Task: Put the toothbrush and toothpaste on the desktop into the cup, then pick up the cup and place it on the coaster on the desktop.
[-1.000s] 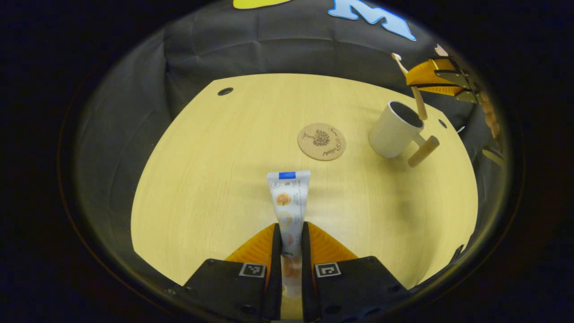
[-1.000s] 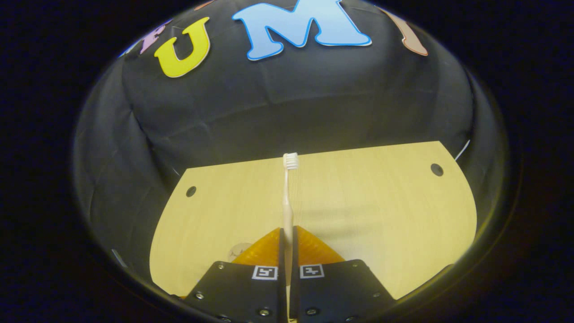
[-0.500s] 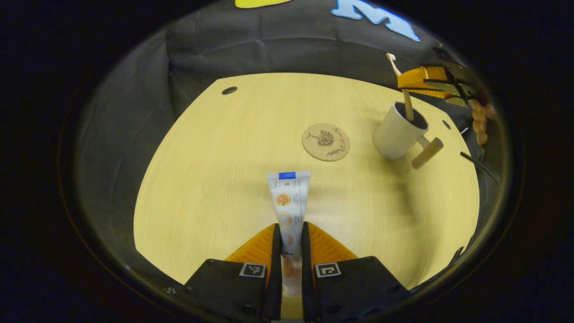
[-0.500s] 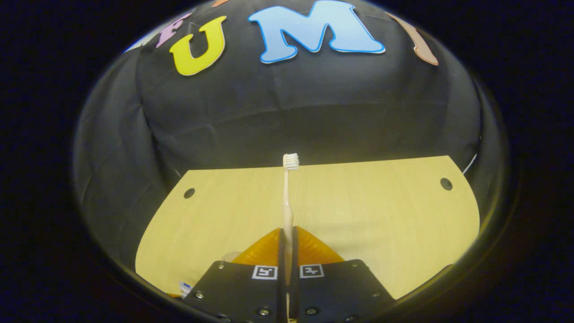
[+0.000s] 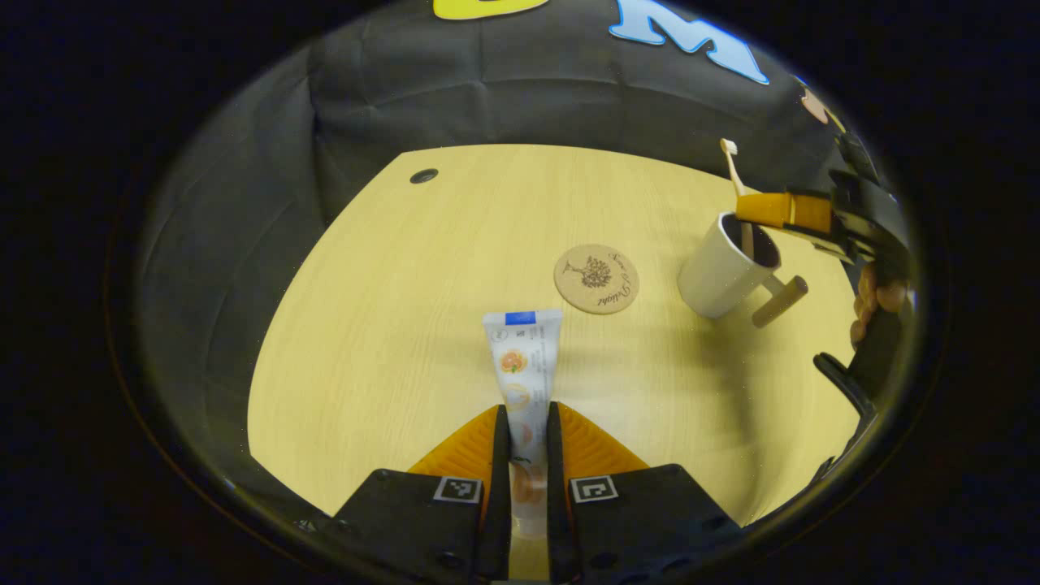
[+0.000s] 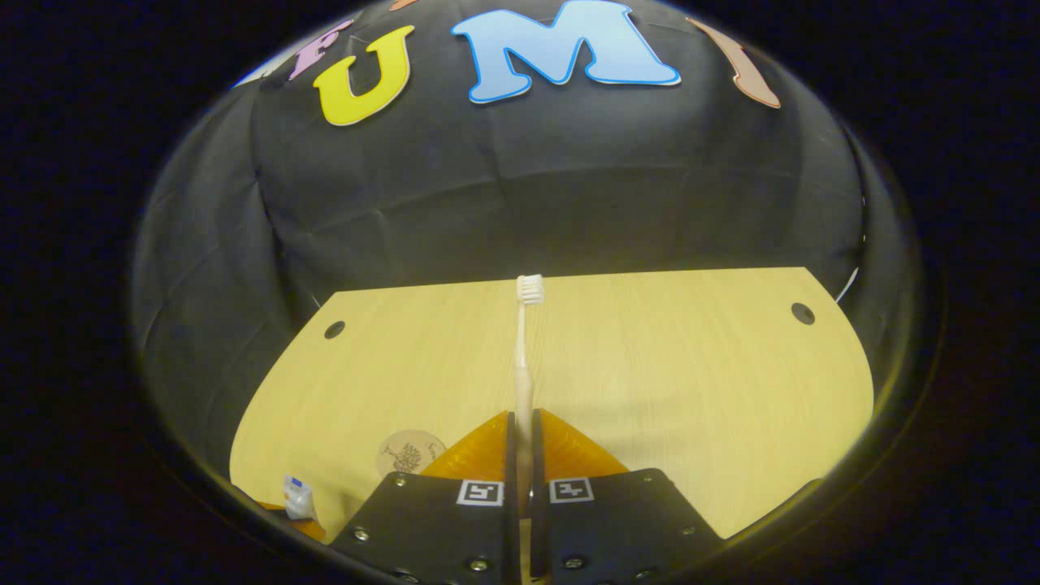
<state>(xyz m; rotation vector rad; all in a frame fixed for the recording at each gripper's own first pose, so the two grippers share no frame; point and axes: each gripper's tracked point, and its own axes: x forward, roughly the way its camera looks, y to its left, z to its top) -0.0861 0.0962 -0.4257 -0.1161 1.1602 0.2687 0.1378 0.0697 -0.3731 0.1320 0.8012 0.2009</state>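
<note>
Left gripper (image 5: 528, 426) jaws clench the white toothpaste tube (image 5: 522, 357); right gripper (image 6: 524, 426) jaws grip the cream toothbrush (image 6: 522, 357), its handle in the white mug (image 5: 725, 266) beside the round wooden coaster (image 5: 596, 279).

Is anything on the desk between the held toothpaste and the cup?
Nothing blocks it. The coaster lies flat on the desk between the toothpaste and the cup, whose mouth already holds the toothbrush gripped by the right gripper.

Open desktop (image 5: 390, 325) left of coaster (image 5: 596, 279); cup (image 5: 719, 276) beyond.
</note>
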